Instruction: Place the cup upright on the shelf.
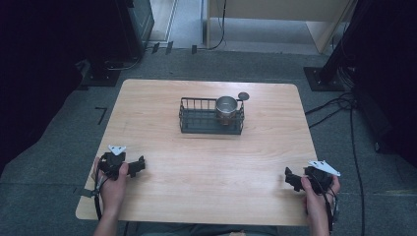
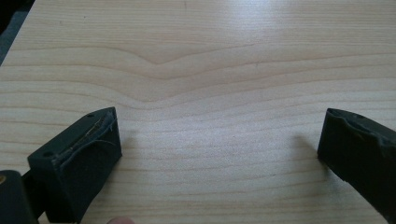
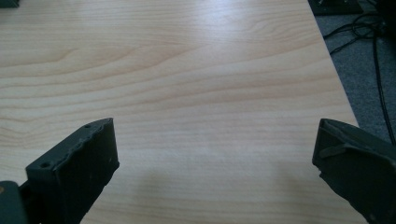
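Both grippers rest wide open, holding nothing, at the near table corners.
The left gripper (image 1: 139,165) and right gripper (image 1: 290,178) leave free approach to the shiny metal cup (image 1: 226,108), upright in the black wire basket (image 1: 196,124) at centre.

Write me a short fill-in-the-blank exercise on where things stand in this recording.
1. The metal cup stands inside the wire ____ at the table's far middle.
2. The left tool has its jaws ____ over bare wood.
3. The right tool holds ____ between its jaws.
4. The cup sits at the ____ end of the basket, as seen from the person's side.

Missing words: basket; open; nothing; right
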A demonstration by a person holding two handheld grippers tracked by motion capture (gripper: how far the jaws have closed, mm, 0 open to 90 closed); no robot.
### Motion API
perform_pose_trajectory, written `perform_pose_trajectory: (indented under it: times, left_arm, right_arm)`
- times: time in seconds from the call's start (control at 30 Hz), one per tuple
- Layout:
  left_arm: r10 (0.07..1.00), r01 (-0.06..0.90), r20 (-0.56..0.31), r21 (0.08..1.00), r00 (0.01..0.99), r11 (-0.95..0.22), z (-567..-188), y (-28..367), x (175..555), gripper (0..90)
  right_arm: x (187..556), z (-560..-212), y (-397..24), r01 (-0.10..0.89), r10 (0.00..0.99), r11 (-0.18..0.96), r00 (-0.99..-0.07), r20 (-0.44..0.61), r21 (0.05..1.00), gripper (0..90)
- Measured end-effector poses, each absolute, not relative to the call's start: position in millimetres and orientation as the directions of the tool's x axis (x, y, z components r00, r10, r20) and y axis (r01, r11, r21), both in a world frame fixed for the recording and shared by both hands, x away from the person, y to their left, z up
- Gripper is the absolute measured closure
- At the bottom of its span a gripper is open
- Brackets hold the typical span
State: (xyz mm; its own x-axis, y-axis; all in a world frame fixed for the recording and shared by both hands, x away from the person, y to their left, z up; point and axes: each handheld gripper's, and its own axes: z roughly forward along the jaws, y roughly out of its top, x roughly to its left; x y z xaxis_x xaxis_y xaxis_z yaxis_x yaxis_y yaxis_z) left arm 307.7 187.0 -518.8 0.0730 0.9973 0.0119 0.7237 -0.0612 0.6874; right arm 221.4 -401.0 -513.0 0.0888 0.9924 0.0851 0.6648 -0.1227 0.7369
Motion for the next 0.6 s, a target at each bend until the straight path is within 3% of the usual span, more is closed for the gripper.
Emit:
perform_pose_trajectory:
  times: [0.6]
  left_arm:
    - [0.997,0.724,0.012,0.687,0.073,-0.062,-518.8,187.0,307.7,0.0]
  right_arm:
    - [198.5,-527.5,-415.7,0.696,0.994,-0.100,0.106,0.035,0.711,0.1]
